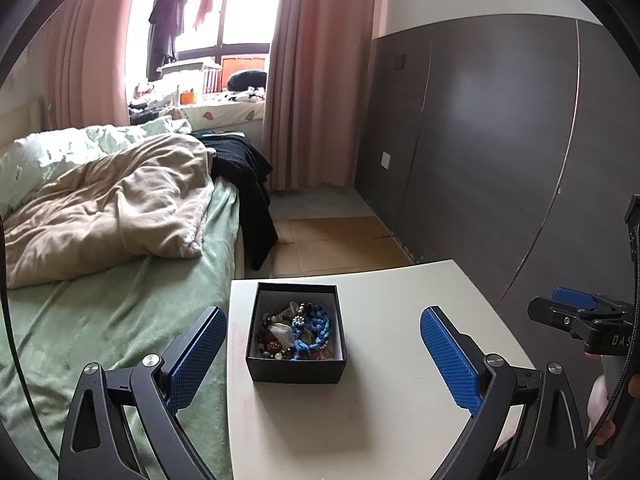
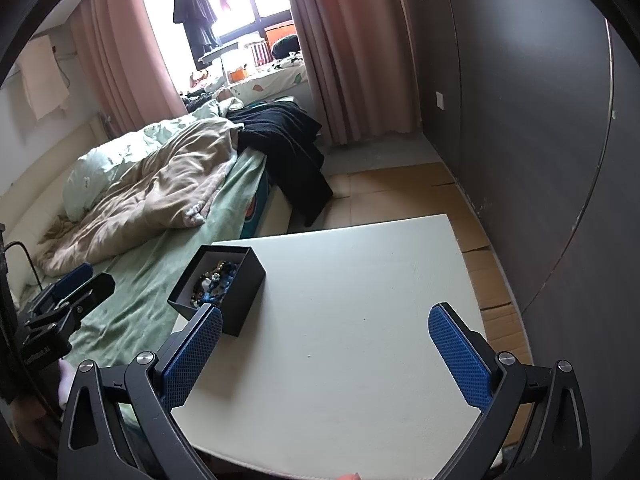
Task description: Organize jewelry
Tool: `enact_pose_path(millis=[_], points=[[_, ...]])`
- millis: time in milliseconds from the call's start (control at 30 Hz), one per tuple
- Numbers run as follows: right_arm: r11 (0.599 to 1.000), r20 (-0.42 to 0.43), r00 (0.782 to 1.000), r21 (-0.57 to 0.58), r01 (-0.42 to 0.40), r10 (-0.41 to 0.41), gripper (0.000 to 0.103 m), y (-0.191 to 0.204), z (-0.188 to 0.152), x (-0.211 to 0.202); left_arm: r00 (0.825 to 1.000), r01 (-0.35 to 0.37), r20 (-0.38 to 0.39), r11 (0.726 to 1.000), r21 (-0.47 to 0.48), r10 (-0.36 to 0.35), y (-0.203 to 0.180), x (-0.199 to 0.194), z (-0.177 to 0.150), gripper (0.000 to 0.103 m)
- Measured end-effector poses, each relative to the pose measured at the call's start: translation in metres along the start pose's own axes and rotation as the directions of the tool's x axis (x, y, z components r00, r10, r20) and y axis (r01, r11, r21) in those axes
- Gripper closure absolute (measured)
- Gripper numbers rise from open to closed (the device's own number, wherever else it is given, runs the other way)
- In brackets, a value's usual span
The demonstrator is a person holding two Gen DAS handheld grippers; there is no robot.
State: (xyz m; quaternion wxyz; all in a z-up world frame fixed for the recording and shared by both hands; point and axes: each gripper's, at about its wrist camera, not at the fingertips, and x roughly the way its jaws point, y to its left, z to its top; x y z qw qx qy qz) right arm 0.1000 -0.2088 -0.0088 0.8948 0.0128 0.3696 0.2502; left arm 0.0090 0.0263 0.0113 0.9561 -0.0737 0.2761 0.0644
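Observation:
A small black open box (image 1: pixel 296 368) stands on the white table (image 1: pixel 384 412), near its left edge. Inside lies a tangle of jewelry (image 1: pixel 298 332): a blue braided piece, dark bead strings and pale stones. My left gripper (image 1: pixel 322 320) is open and empty, its blue pads either side of the box and nearer to me. In the right wrist view the box (image 2: pixel 240 292) sits at the table's (image 2: pixel 340 340) left side with the jewelry (image 2: pixel 214 282) showing. My right gripper (image 2: pixel 326 316) is open and empty above the table, right of the box.
A bed (image 1: pixel 100 320) with a green sheet and a beige quilt (image 1: pixel 108 216) runs along the table's left edge. A dark wall panel (image 1: pixel 500 140) stands to the right. Cardboard (image 1: pixel 336 244) covers the floor beyond the table. The right gripper shows in the left view (image 1: pixel 576 312).

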Motion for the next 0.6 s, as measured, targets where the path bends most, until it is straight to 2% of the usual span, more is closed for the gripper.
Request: enact_pose_path(millis=[267,600], points=[[1.0,-0.002,1.0,0.0,0.002,-0.002,0.0,0.0006,0.0002,0.0,1.0,0.025,0.012,1.0,-0.003,-0.025,-0.0014,-0.0022,0.0004,0.005],[1.0,-0.006,1.0,0.001,0.007,-0.007,0.0,0.0013,-0.0006,0.0021,1.0,0.017,0.001,1.0,0.019,-0.017,-0.0069,-0.0009,-0.0006,0.005]])
